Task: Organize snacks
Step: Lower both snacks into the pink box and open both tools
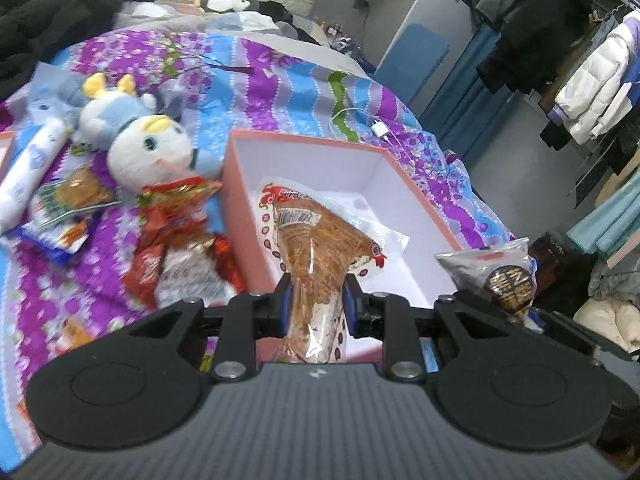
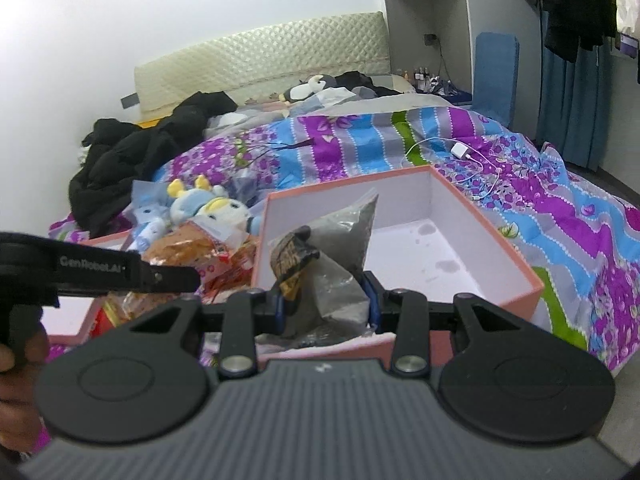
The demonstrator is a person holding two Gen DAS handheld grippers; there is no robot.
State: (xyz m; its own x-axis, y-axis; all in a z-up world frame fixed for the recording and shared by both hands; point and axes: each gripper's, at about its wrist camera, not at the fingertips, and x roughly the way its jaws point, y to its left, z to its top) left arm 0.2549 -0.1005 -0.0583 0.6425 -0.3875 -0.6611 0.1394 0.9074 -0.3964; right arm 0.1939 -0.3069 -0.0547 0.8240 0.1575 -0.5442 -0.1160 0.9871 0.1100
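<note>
Snacks are lying scattered on the bed (image 1: 304, 80), and we are reading the left wrist view from its left side across. At the far left a white tube (image 1: 30, 176) is resting on the flowered quilt, with a green-labelled packet (image 1: 68, 196) just beside it. Next we are seeing a blue-and-white plush toy (image 1: 148, 148) leaning over a red snack bag (image 1: 180, 236), which is touching the outer wall of the pink box (image 1: 240, 184). In the middle, our left gripper (image 1: 316, 304) is pinching the narrow end of a brown snack packet (image 1: 316, 248) between its jaws, and the packet's wide end is reaching into the box. At the right a grey snack bag (image 1: 492, 276) is hovering near the box's right corner.

In the right wrist view we are seeing the left gripper's black arm at the left edge, then the plush toy (image 2: 212, 208), then the pink box (image 2: 460, 284). Our right gripper (image 2: 326, 300) is holding the grey snack bag (image 2: 340, 256) with its jaws pressed on the bag's lower part, above the near edge of the box. A white charger (image 2: 462, 150) is lying on the quilt beyond.
</note>
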